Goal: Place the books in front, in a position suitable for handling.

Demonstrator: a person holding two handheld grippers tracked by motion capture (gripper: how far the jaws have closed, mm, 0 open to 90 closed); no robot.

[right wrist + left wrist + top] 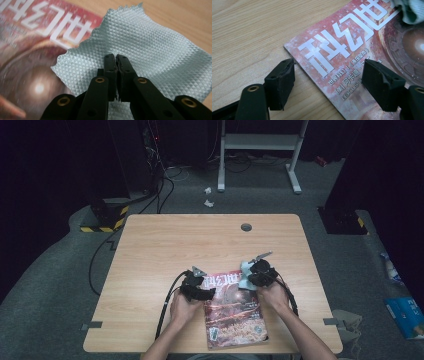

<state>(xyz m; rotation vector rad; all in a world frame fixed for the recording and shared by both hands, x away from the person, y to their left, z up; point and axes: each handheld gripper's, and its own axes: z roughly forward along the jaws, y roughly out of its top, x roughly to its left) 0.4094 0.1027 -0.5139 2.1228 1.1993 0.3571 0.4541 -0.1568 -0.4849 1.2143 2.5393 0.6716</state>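
Pale-blue cloth (150, 50) pinched in closed right gripper (117, 58), wiping magazine (232, 307) cover at lower centre — left gripper (329, 75) wide open, straddling cover's corner, presumably steadying it.

From my high view, the cloth (245, 268) is mostly covered by the right gripper (252, 276), and the magazine (235, 312) title is too small for me to read. My hands hide the magazine's upper side edges there. In the left gripper view, the picture's edges cut off the magazine's right and lower parts, and the cloth (412, 10) shows as a blurred scrap in the top corner. In the right gripper view, the magazine (30, 57) is blurred, and my jaws hide where they pinch the cloth (150, 50).
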